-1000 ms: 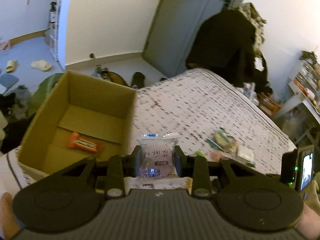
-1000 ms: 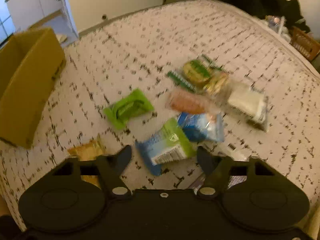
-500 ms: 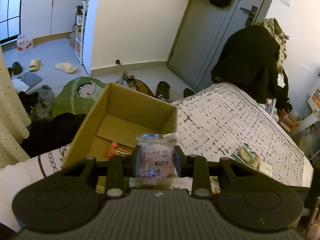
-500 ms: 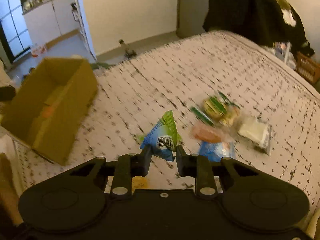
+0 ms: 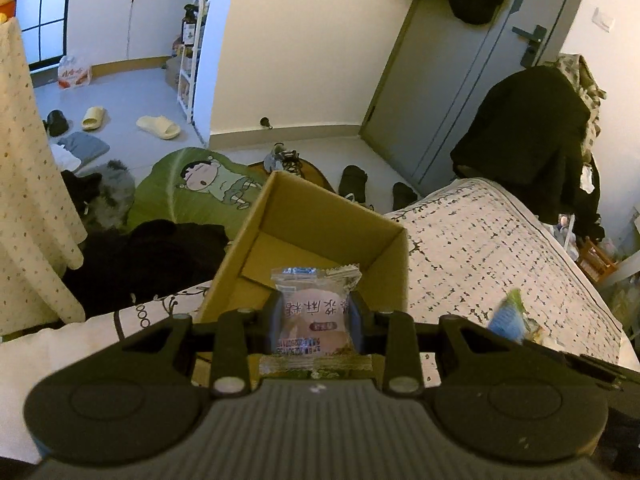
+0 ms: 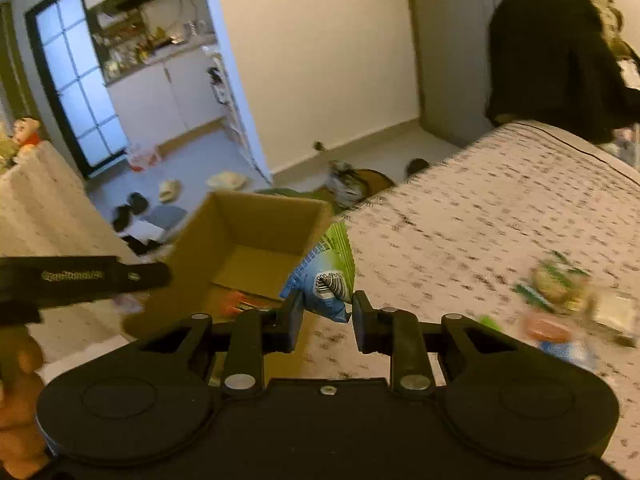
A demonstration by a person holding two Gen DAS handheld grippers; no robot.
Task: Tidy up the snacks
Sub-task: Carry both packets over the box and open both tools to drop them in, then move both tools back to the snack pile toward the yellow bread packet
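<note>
Left gripper (image 5: 314, 318): clenched on a clear packet with a pinkish pastry (image 5: 314, 312), held at lower centre of the left wrist frame, in front of the open cardboard box (image 5: 320, 232).

Right gripper (image 6: 326, 314): grasping a blue and green snack bag (image 6: 330, 276) at centre of the right wrist frame, just beside the box's (image 6: 224, 248) near right corner.

Box contents: one orange wrapper (image 6: 236, 300) on the floor of the box.

Bed cover (image 6: 480, 208): patterned; more snack packets (image 6: 560, 304), blurred, lie at the right edge of the right wrist frame.
</note>
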